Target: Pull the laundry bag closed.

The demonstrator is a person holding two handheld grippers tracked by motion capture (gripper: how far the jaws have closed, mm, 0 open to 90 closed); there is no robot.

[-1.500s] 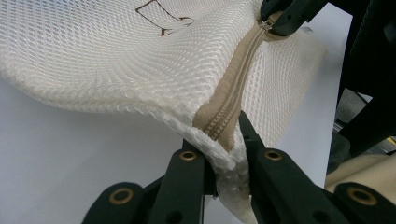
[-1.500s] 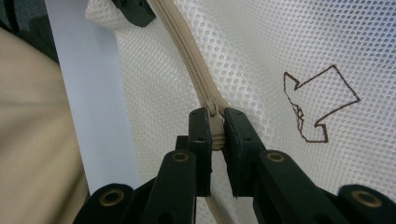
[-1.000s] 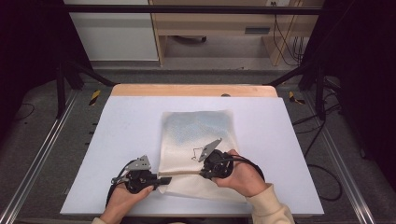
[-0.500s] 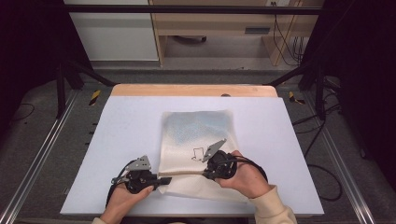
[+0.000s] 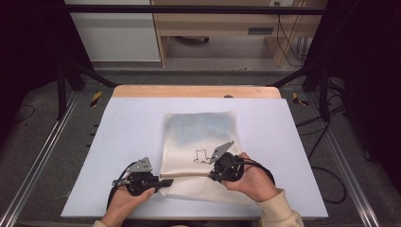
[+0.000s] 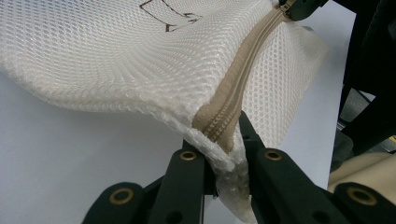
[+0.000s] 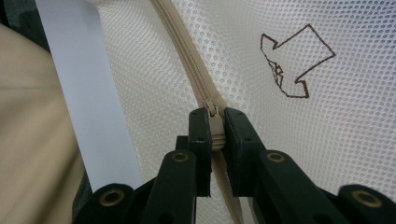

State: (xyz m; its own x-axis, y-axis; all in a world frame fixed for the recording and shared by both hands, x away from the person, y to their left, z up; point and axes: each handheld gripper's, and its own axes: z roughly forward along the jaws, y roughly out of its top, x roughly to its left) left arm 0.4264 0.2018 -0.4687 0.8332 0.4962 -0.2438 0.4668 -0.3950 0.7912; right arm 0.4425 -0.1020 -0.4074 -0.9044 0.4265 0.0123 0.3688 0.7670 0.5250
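A cream mesh bag (image 5: pixel 201 137) with a brown outline drawing (image 5: pixel 202 155) lies on the white table (image 5: pixel 127 127). A beige zipper (image 5: pixel 189 175) runs along the bag's near edge. My left gripper (image 5: pixel 168 181) is shut on the bag's left corner at the zipper's end (image 6: pixel 219 140), and the corner is lifted slightly. My right gripper (image 5: pixel 212 173) is shut on the zipper pull (image 7: pixel 214 114). In the right gripper view, the zipper tape (image 7: pixel 182 51) ahead of the pull looks closed, with the drawing (image 7: pixel 294 60) beside it. Between the two grippers the zipper (image 6: pixel 243 65) is stretched taut.
The table has a wooden strip (image 5: pixel 196 91) along its far edge and metal rails (image 5: pixel 42 156) on both sides. A cream sleeve (image 5: pixel 281 210) comes in at the bottom right. Bare table surface lies left, right and beyond the bag.
My right gripper has slid a little to the right with the zipper pull, away from the left gripper. The left gripper has held its place on the corner.
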